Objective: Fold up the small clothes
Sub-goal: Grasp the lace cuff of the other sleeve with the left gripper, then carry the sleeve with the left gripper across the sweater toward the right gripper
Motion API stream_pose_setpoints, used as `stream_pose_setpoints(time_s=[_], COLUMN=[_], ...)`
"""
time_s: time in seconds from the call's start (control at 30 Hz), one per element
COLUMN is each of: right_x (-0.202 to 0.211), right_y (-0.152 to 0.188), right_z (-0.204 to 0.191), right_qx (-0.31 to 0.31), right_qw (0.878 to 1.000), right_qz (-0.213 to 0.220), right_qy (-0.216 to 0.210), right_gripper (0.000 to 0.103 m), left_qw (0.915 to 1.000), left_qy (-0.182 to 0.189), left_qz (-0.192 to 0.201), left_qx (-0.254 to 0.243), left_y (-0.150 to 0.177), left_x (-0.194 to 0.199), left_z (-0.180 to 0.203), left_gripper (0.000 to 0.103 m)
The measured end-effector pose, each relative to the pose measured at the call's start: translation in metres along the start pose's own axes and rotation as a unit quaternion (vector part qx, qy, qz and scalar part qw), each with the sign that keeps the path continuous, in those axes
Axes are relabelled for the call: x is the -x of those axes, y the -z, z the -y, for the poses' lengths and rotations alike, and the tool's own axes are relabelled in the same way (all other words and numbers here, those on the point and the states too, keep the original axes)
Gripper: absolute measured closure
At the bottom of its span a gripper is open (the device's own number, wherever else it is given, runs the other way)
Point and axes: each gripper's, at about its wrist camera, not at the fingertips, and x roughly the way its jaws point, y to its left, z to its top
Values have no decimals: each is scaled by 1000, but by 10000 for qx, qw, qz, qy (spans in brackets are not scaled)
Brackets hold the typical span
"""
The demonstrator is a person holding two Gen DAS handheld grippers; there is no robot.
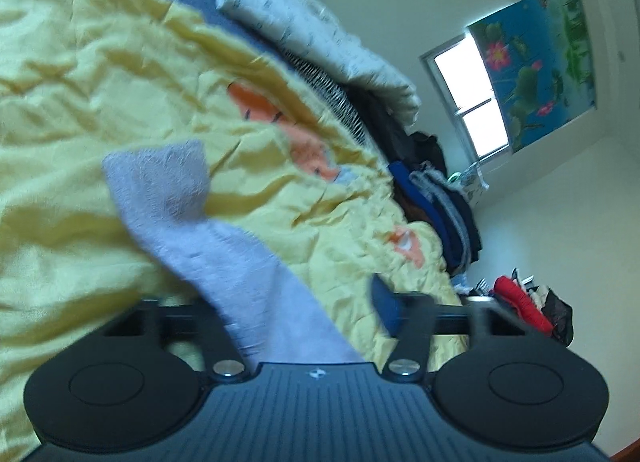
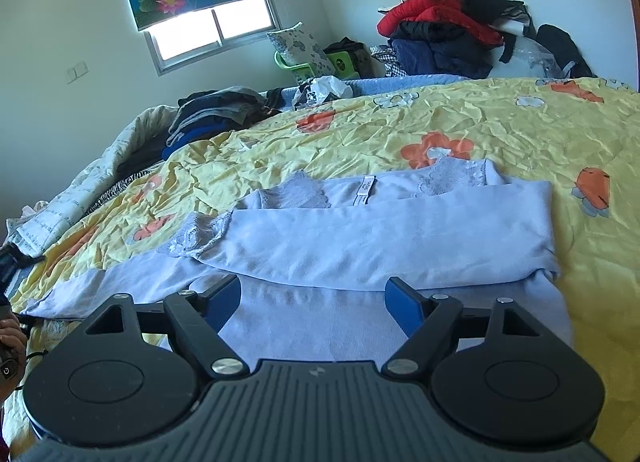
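The top (image 2: 360, 238), pale lilac, lies on the yellow bedspread (image 2: 500, 118) with its long axis running across your view, one fold already laid over. Your right hand-held gripper (image 2: 316, 306) hangs wide open just above the top's near edge, holding nothing. Your left hand-held gripper (image 1: 304, 302), at the top's left end, has a sleeve (image 1: 192, 218) running between its fingers; blur and cloth hide one finger, so the grip cannot be confirmed.
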Motion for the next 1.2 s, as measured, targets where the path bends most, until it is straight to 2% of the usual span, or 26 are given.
stream_pose_setpoints(time_s=[0.07,0.13,0.23,0.4,0.53,0.67,0.8,0.93,1.2], right_x=[1,3,4,8,10,10,11,13,19], right_y=[-1,-1,-1,0,3,6,9,10,12], right_z=[-1,-1,0,4,6,13,16,17,28], right_qx=[22,35,32,41,156,24,11,62,-25], right_qw=[10000,10000,10000,9999,9996,9997,9996,9994,9992], right_qz=[12,24,41,62,45,-17,-32,-15,-12], right_qy=[-7,-3,7,83,235,240,268,338,411], right_gripper=[21,21,21,21,20,20,20,20,20], left_qw=[9998,9997,9981,9872,9699,9528,9281,9113,8957], left_qy=[-45,-176,-361,-592,-606,-472,-238,-61,-97], left_qz=[-150,-159,-44,146,258,203,204,71,-281], left_qx=[104,28,-487,-1473,-2346,-2993,-3711,-4117,-4437], left_y=[-1,-1,4,18,37,61,96,128,168], left_x=[-6,-7,-3,5,11,12,16,14,9], left_z=[-7,-10,-1,27,58,90,125,149,164], left_gripper=[91,98,99,99,99,99,99,99,99])
